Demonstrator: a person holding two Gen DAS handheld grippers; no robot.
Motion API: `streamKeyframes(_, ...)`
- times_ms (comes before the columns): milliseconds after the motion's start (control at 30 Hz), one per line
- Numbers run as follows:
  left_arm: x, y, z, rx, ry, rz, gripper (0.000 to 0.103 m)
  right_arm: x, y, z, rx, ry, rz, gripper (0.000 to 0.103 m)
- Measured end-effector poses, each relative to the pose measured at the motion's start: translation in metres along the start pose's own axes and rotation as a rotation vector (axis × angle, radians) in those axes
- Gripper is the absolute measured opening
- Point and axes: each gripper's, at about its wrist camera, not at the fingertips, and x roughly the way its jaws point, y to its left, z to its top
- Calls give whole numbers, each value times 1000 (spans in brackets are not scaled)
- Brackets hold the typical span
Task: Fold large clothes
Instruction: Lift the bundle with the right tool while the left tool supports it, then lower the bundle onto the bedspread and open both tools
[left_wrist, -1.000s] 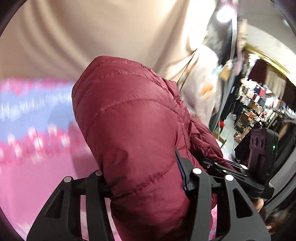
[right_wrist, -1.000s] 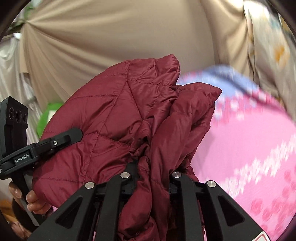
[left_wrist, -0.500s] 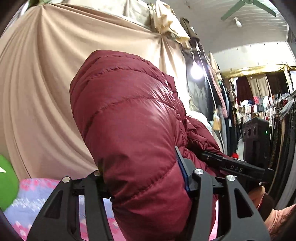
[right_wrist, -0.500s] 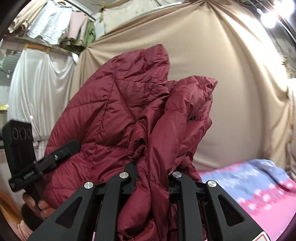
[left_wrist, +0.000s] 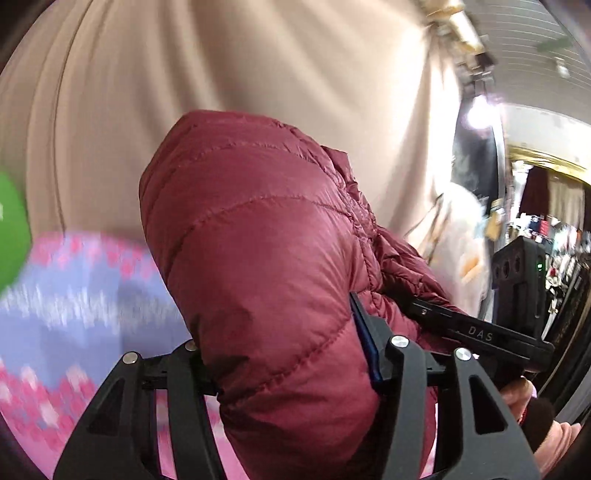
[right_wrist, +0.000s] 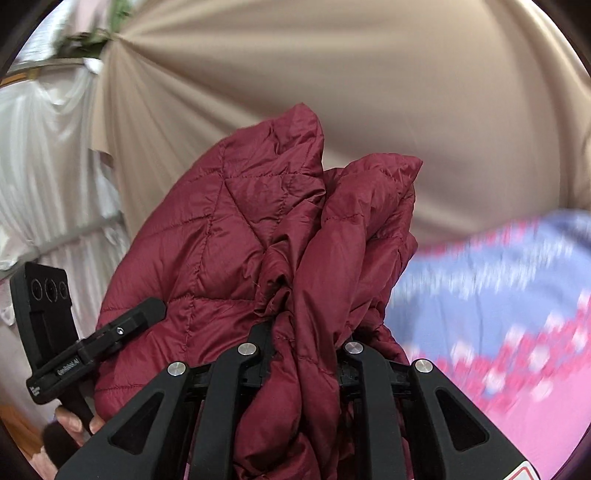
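Both grippers carry the maroon puffer jacket (right_wrist: 258, 236) above the pink bedspread (right_wrist: 517, 369); left gripper (left_wrist: 291, 354) clamped on a padded fold, right gripper (right_wrist: 303, 350) pinching bunched fabric; next, probably, lowering it flat onto the bedspread.

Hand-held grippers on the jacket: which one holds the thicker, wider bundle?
The left hand-held gripper: a broad puffy roll of the maroon jacket fills it; the right hand-held gripper pinches a narrow gather.

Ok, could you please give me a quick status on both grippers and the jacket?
Left gripper clamped on a thick puffy fold. Right gripper pinching a bunched section. Maroon quilted jacket held up between both, over the pink-and-blue bedspread. Nothing in the way.
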Motion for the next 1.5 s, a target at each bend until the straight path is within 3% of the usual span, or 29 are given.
streamKeyframes(267, 67, 84, -92, -157, 256, 53, 53, 85, -47, -85, 107, 236, -63, 16)
streamKeyframes(367, 68, 90, -110, -141, 273, 80, 64, 94, -59, -105, 120, 273, -79, 22)
streamKeyframes(467, 65, 93, -110, -151, 320, 136, 83, 92, -66, -112, 155, 314, -74, 35)
streamKeyframes(500, 62, 90, -108, -138, 325, 164, 89, 89, -68, -109, 164, 321, -76, 37)
streamKeyframes(667, 7, 62, -87, -63, 272, 309, 96, 37, -62, -92, 109, 272, -178, 43)
streamKeyframes(767, -10, 31, -81, -42, 305, 296, 98, 18, -45, -82, 71, 256, -144, 48)
streamKeyframes(867, 4, 7, -98, -60, 403, 245, 98, 33, -33, -90, 47, 312, -91, 50)
streamKeyframes(933, 15, -1, -116, -34, 461, 250, 98, 52, -32, -100, 26, 360, -126, 50)
streamKeyframes(967, 18, -5, -125, -1, 477, 275, 98, 60, -34, -104, 34, 382, -134, 47)
streamKeyframes(1000, 19, -7, -132, 35, 485, 304, 98, 63, -37, -104, 49, 390, -125, 38)
streamKeyframes(1033, 19, -7, -138, 73, 490, 347, 98, 66, -41, -104, 76, 399, -102, 20)
streamKeyframes(1100, 20, -2, -145, 110, 506, 427, 98, 64, -45, -102, 93, 399, -68, 7)
streamKeyframes(1167, 19, 9, -146, 111, 501, 496, 95, 50, -42, -95, 78, 346, -74, 4)
streamKeyframes(1200, 17, 13, -146, 101, 497, 513, 88, 41, -38, -91, 65, 316, -84, 4)
streamKeyframes(1300, 16, 30, -148, 26, 520, 514, 82, 23, -37, -95, 31, 285, -149, 3)
streamKeyframes(1500, 24, 39, -164, -34, 546, 520, 82, 52, -56, -139, 7, 417, -252, 3)
